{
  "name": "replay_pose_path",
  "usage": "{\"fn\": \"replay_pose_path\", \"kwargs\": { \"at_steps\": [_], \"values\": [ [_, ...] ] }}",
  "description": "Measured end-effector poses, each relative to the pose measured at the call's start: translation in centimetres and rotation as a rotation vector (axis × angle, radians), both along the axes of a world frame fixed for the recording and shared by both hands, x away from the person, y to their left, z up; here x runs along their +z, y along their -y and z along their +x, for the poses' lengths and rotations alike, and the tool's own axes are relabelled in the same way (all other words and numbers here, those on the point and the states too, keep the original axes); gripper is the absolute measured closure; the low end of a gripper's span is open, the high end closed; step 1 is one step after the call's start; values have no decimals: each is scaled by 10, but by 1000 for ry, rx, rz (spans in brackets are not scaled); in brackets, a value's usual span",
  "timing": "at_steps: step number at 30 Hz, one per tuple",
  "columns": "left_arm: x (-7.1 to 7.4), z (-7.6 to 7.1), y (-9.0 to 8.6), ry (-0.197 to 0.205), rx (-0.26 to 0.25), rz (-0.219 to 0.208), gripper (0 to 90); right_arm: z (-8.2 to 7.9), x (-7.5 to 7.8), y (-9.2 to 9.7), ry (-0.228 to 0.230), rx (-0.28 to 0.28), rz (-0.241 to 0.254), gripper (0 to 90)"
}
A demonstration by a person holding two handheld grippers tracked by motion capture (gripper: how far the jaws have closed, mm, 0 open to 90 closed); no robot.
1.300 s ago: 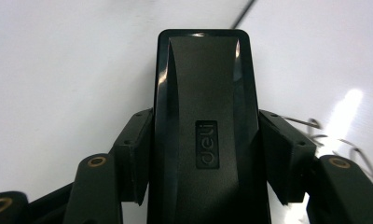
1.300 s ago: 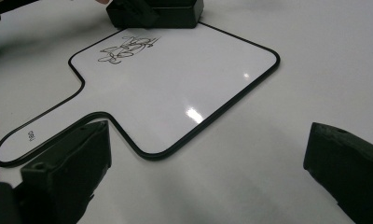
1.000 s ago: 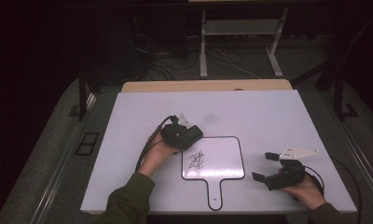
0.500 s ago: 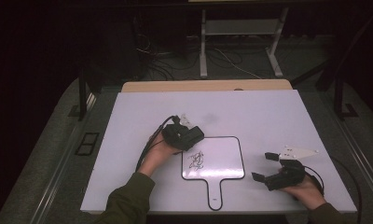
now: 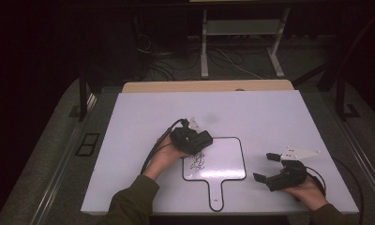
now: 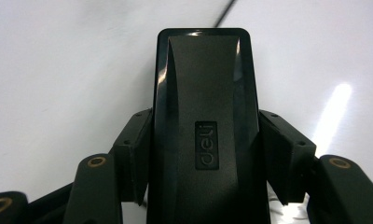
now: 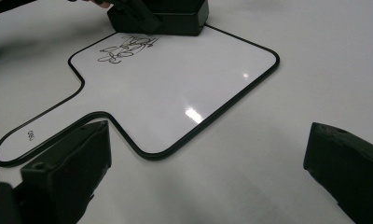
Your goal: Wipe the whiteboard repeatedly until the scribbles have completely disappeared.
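Left gripper view: tool [image 6: 205,154] clamps glossy black rectangular eraser [image 6: 205,93].

"deli" embossed on black eraser [image 6: 206,149].

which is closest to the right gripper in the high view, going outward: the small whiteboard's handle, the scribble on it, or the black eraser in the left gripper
From the right gripper:
1. Small whiteboard's handle, just to its left near the table's front edge.
2. Scribble, farther left on the board's left part.
3. Black eraser, clamped in the left gripper at the board's upper left corner.
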State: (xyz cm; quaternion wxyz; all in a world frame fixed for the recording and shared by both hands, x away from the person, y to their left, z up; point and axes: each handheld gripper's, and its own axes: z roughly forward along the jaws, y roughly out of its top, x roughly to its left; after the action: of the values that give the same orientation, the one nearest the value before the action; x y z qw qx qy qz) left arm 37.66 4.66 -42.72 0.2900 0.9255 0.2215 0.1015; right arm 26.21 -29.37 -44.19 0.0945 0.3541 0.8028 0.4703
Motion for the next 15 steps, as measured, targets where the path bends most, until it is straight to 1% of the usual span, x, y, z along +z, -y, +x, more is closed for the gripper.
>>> {"fn": "replay_pose_path", "kwargs": {
  "at_steps": [1,2,4,6,9,12,14,15],
  "values": [
    [0,-1,1,7,-2,-2,395,0,0,0,0,0,0,0],
    [0,0,0,0,-2,4,396,0,0,0,0,0,0,0],
    [0,2,-4,-5,11,-3,396,0,0,0,0,0,0,0],
    [1,4,-9,-1,30,10,396,0,0,0,-1,-2,0,0],
    [0,3,-16,-5,48,2,396,0,0,0,-1,-2,0,0],
    [0,-1,-17,-4,48,-3,396,0,0,0,0,0,0,0],
    [0,-3,-17,-2,36,2,396,0,0,0,1,0,-1,0],
    [1,-5,-16,-9,32,5,396,0,0,0,0,0,0,0]
  ]
}}
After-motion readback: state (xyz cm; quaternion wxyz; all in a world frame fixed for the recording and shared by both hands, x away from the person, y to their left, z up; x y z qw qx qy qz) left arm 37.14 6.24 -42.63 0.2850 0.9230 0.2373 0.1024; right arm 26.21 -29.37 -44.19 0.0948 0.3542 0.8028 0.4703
